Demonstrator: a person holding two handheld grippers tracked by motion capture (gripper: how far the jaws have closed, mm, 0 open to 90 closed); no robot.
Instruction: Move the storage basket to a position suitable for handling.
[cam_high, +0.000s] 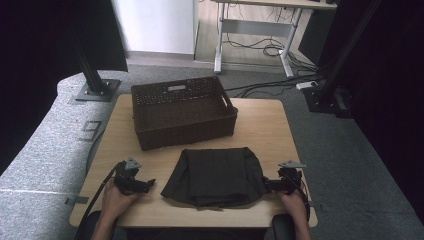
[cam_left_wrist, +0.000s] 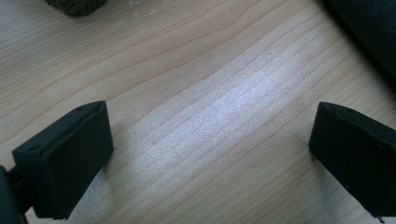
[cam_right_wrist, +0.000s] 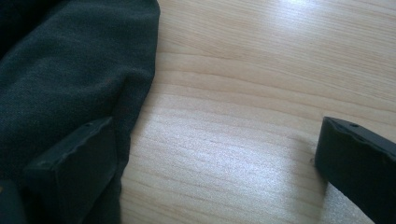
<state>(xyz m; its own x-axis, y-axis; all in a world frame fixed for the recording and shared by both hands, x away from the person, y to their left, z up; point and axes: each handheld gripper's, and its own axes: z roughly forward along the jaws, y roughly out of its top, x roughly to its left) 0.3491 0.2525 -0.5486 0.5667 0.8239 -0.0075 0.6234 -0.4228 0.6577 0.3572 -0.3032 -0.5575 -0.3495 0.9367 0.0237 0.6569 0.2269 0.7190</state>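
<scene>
A brown woven basket (cam_high: 182, 112) is set on the far half of the tabletop (cam_high: 265, 120), its long side running across and a slot handle cut into its far wall. A corner of it is seen at the top edge of the left gripper view (cam_left_wrist: 77, 5). The tabletop is of pale wood with visible grain. Grey carpet (cam_high: 360, 165) is laid around it. Two black posts on floor plates (cam_high: 95, 90) are placed to either side beyond it. A white desk frame (cam_high: 255, 30) with loose cables (cam_high: 272, 50) under it is seen at the back.
</scene>
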